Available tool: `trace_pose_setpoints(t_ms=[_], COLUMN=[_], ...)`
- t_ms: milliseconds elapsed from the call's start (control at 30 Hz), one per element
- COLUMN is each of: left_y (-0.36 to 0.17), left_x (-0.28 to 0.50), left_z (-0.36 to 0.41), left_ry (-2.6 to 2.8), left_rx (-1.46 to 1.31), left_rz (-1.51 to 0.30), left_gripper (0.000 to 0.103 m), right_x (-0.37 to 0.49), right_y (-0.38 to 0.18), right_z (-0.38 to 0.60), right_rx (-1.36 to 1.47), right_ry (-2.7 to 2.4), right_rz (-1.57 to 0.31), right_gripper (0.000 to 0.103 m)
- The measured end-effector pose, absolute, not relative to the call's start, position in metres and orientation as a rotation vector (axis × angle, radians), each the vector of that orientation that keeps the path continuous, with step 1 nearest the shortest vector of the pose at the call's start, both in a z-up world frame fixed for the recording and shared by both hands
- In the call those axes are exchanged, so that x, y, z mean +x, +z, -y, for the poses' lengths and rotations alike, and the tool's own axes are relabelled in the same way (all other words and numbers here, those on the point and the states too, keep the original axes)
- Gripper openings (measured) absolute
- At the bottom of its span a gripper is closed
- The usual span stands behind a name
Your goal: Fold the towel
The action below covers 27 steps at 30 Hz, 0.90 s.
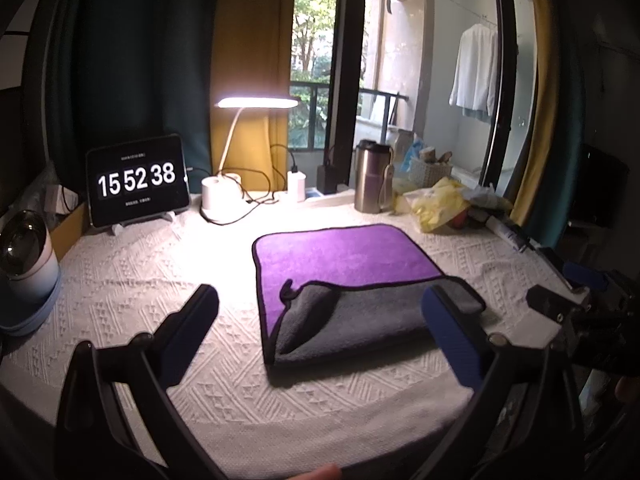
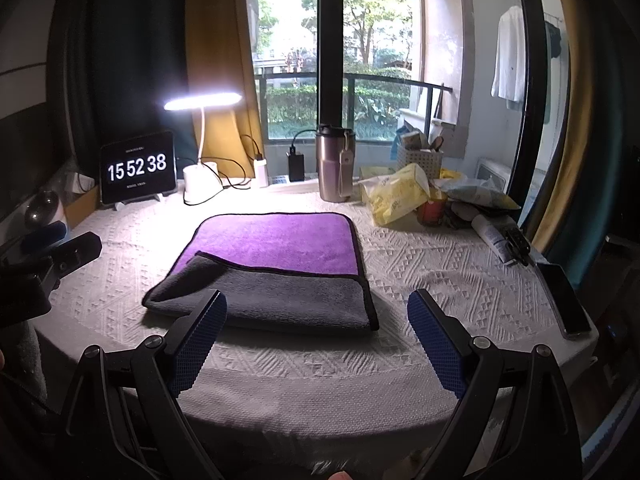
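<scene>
Towel (image 2: 276, 268) half-folded on table, ahead of both grippers; jaws spread, empty.

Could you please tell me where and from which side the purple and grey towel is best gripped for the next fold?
Probably the near folded edge of the purple and grey microfibre towel, at its two near corners, coming in low from the table's front. The grey flap lies doubled there, bulging slightly off the white textured tablecloth, and both the left gripper and right gripper are open facing it.

Dim room, glare from the lit white gooseneck desk lamp (image 1: 256, 102) (image 2: 203, 101) washed out the white woven tablecloth (image 1: 224, 240) beneath, daylight through the glass balcony door (image 2: 360, 60), fisheye bending, dark vignetted corners, near edges blurred.
</scene>
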<state>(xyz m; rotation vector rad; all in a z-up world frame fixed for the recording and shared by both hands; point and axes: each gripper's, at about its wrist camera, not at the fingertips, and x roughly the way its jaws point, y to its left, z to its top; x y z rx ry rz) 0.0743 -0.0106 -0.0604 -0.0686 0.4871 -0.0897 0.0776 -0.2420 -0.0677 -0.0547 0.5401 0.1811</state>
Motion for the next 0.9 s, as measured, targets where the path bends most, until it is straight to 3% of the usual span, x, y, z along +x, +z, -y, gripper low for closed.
trace_pose_setpoints(t_ms=[733, 900], left_y=[-0.109, -0.119], left_x=[0.146, 0.163], left_z=[0.018, 0.015], left_ry=[-0.125, -0.104], left_rx=[-0.029, -0.023], left_rz=[-0.653, -0.676], left_gripper=[0.102, 0.102], right_x=[0.139, 0.155], right_y=[-0.105, -0.113], right_z=[0.261, 0.263], right_rx=[-0.013, -0.015], right_ry=[0.167, 0.164], right_rz=[-0.649, -0.674], right_gripper=[0.093, 0.086])
